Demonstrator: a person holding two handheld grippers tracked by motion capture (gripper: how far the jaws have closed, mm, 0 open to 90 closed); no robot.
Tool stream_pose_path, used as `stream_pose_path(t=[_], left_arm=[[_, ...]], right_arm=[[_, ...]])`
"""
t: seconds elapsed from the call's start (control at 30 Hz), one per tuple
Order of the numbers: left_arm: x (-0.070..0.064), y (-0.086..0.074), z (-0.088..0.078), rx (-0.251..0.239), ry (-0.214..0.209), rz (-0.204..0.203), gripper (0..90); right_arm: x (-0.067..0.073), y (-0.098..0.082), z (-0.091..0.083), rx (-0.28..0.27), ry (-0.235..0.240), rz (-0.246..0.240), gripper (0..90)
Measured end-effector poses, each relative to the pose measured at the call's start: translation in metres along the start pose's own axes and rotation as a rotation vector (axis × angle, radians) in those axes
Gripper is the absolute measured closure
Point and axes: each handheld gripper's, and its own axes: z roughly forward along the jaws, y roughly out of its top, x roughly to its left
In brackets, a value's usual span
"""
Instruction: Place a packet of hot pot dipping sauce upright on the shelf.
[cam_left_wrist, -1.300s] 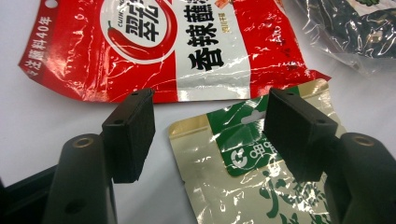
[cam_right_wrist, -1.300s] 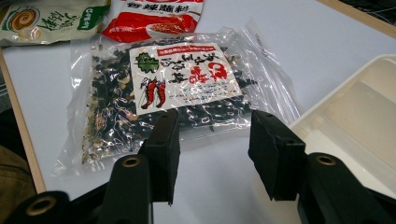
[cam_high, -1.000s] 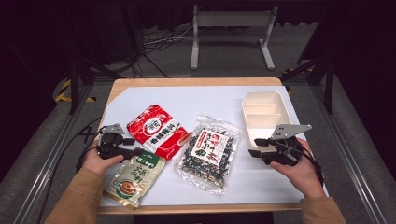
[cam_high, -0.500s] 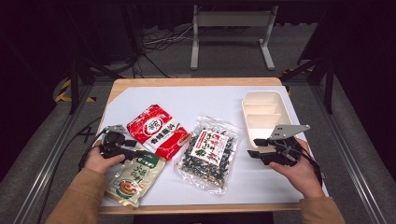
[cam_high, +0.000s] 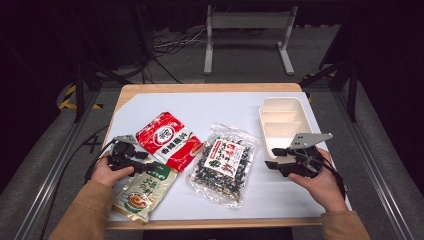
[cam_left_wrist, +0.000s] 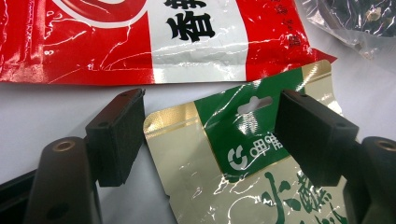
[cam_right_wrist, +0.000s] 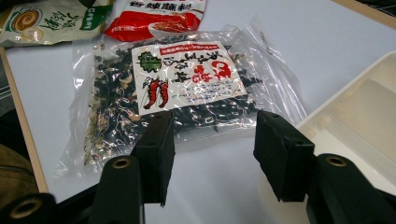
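Left gripper (cam_left_wrist: 210, 135) low over the worktop (cam_high: 230, 107), fingers (cam_left_wrist: 116, 133) apart, straddling the top edge of the green-and-gold pouch (cam_left_wrist: 252, 177) without touching it; pouch's lower part cut off in the left gripper view. Red packet (cam_high: 169, 140) just beyond the pouch, overlapping its upper corner. Right gripper (cam_right_wrist: 212, 154) with fingers apart and empty, near the clear bag (cam_high: 224, 162) right of the pouch. Cream tray (cam_high: 280, 120) beyond that gripper, partly hidden.

Red packet (cam_left_wrist: 140, 42): large black character "香", at 12 o'clock in left gripper view. Green-gold pouch (cam_left_wrist: 243, 186): white characters, possibly "品", blurred. Clear bag (cam_right_wrist: 187, 79) label: red characters unreadable.
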Motion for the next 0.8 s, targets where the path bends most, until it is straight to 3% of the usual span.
stream_pose_path(t=[0.2, 0.5, 0.8], left_arm=[[-0.003, 0.0, -0.004, -0.013, 0.005, 0.009, 26.5], [-0.008, -0.001, -0.014, -0.052, -0.023, 0.035, 30.3], [-0.022, -0.003, -0.023, -0.051, -0.035, 0.11, 35.2]], right_arm=[[0.0, 0.0, 0.001, 0.004, 0.003, 0.003, 47.7], [-0.001, 0.0, 0.002, 0.003, 0.013, 0.003, 48.0], [0.0, 0.001, 0.003, 0.006, 0.025, 0.004, 47.9]])
